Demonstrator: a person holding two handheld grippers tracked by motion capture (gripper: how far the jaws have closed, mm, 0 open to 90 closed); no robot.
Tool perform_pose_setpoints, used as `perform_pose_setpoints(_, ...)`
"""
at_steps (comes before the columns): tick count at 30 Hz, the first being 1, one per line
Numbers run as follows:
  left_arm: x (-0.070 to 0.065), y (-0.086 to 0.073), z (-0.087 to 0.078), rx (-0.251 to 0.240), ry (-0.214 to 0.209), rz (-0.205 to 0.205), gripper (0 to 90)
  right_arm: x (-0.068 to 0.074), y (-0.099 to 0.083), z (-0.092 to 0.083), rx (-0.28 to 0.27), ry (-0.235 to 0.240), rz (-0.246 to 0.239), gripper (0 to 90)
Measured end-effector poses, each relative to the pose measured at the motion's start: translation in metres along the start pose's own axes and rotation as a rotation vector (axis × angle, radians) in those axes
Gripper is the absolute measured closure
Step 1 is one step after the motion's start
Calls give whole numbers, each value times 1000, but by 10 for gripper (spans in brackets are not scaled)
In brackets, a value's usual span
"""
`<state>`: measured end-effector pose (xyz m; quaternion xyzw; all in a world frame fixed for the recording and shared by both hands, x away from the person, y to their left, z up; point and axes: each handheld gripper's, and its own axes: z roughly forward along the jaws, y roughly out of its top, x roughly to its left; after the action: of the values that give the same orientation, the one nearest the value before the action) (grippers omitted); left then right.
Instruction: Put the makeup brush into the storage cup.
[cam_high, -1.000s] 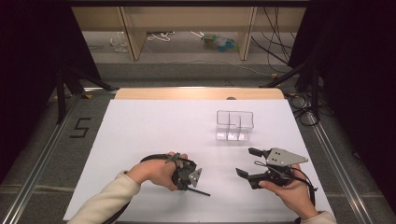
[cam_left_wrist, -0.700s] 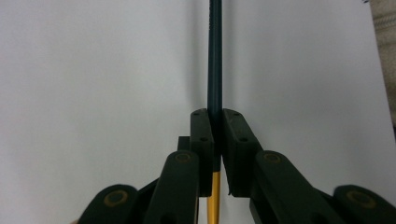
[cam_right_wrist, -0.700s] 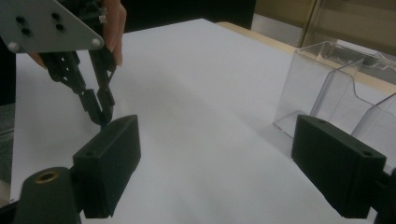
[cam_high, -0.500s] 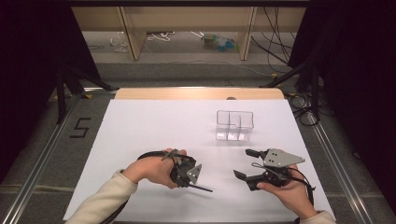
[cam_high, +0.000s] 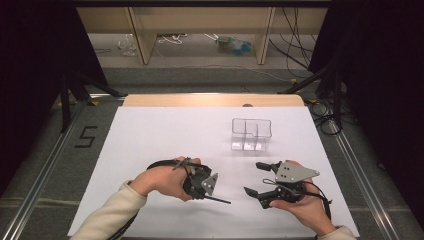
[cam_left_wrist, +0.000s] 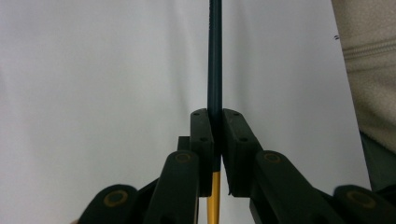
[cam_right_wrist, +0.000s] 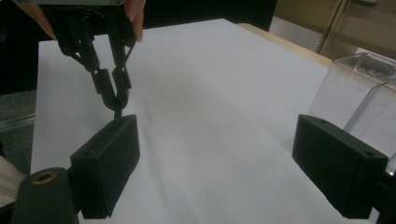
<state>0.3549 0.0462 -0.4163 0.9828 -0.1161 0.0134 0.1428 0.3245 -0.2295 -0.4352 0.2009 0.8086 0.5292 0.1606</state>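
Left claw (cam_left_wrist: 215, 140) pinching pencil (cam_left_wrist: 215, 56) mid-shaft | right claw (cam_right_wrist: 215, 168) spread, empty | pencil judged light, stiff, slim, smooth; may pivot—grip centrally | clear divided box (cam_high: 251, 134) nearby on bench (cam_high: 165, 135)

One mark to read here: a dark "5" (cam_high: 86, 136) on the grey floor mat (cam_high: 47, 150), left of the white table sheet (cam_high: 165, 135) in the high view, sitting slightly slanted. Nothing else legible: the sheet carries no print, the clear box (cam_high: 251, 134) shows no label, and the gripper views give no lettering or brand at all
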Motion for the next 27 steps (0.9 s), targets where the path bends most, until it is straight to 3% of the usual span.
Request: perform_pose_setpoints(27,2,16,-12,-42,46,6,833,23,4,30,13,106,-9,165)
